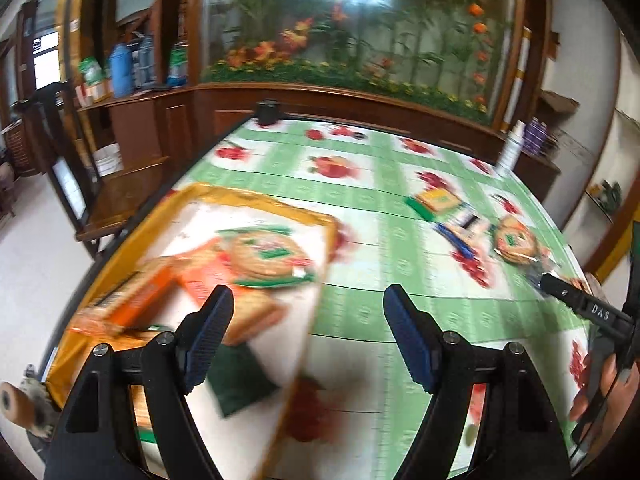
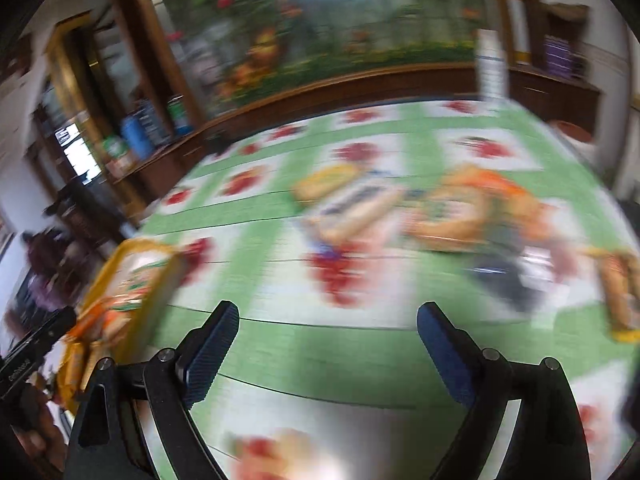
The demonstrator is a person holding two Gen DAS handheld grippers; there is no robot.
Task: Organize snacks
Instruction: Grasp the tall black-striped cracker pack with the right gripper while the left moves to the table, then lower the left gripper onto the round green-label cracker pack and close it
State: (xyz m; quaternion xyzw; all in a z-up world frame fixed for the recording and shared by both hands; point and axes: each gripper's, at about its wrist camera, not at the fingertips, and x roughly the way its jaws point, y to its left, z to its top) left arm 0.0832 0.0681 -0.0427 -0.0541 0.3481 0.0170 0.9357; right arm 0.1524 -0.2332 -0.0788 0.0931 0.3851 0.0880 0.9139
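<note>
A gold-rimmed white tray point(image 1: 256, 196) lies at the table's left and holds several snack packs, among them a round biscuit pack point(image 1: 266, 256) and an orange pack point(image 1: 132, 304). My left gripper point(image 1: 308, 300) is open and empty, above the tray's right edge. Loose snacks lie at the right: a yellow-green pack point(image 1: 436, 200), a blue-white pack point(image 1: 464, 228) and an orange biscuit pack point(image 1: 516, 242). In the blurred right wrist view my right gripper point(image 2: 328, 320) is open and empty above the cloth, short of the loose snacks point(image 2: 360, 208) and the orange packs point(image 2: 480, 208). The tray point(image 2: 132, 248) shows at its left.
The table wears a green and white fruit-print cloth point(image 1: 400, 276). A white bottle point(image 1: 512, 148) stands at the far right corner, a black cylinder point(image 1: 267, 112) at the far edge. A wooden cabinet with a flower display point(image 1: 344, 40) stands behind. Another snack pack point(image 2: 620, 296) lies at the right edge.
</note>
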